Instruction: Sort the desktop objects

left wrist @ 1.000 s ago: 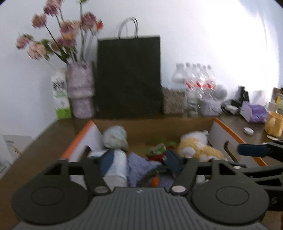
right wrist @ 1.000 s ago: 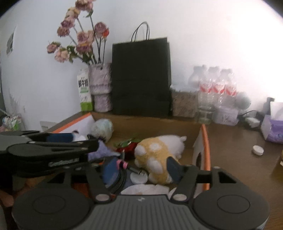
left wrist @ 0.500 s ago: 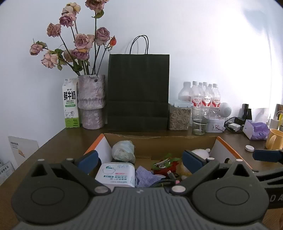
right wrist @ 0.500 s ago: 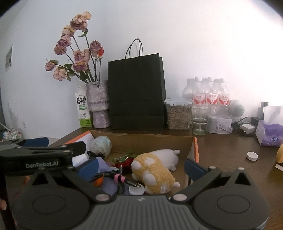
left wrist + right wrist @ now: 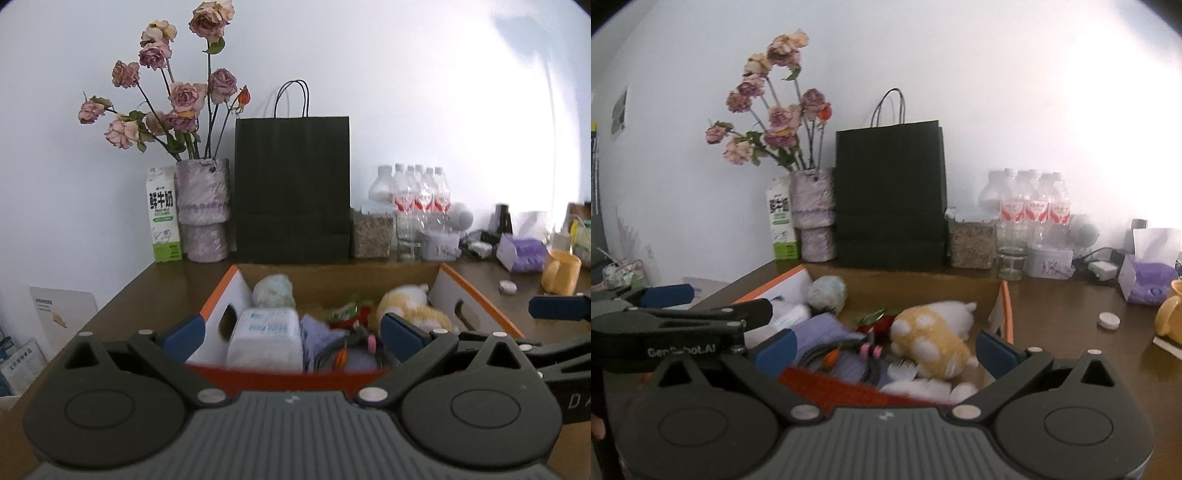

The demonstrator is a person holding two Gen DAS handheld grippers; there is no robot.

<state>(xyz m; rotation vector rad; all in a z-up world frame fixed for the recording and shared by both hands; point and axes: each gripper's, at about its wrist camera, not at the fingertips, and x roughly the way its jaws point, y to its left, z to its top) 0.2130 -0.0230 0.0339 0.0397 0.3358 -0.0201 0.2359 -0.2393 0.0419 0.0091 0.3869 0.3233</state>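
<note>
An orange-rimmed cardboard box [image 5: 480, 295] [image 5: 1004, 299] holds a white tissue pack [image 5: 264, 332], a yellow-and-white plush toy [image 5: 410, 306] [image 5: 934, 332], a pale ball [image 5: 273, 291] [image 5: 827, 291], a purple cloth [image 5: 321, 336] [image 5: 820, 328], a coiled cable [image 5: 347, 347] [image 5: 849, 350] and a red strawberry-like item [image 5: 879, 321]. My left gripper [image 5: 293, 336] hovers open in front of the box's near wall, with nothing gripped. Beside it, my right gripper [image 5: 885, 351] is also open and empty, above the near right corner.
Along the wall stand a milk carton [image 5: 162, 214], a vase of roses [image 5: 203, 206], a black paper bag [image 5: 291, 188], a grain jar [image 5: 971, 240] and water bottles [image 5: 417, 195]. To the right lie a purple tissue box [image 5: 1148, 280], a yellow mug [image 5: 561, 271] and a white cap [image 5: 1108, 320].
Both grippers' jaws opened from half-spread to wide. Both pulled back from over the box, so its near wall now shows in front of them.
</note>
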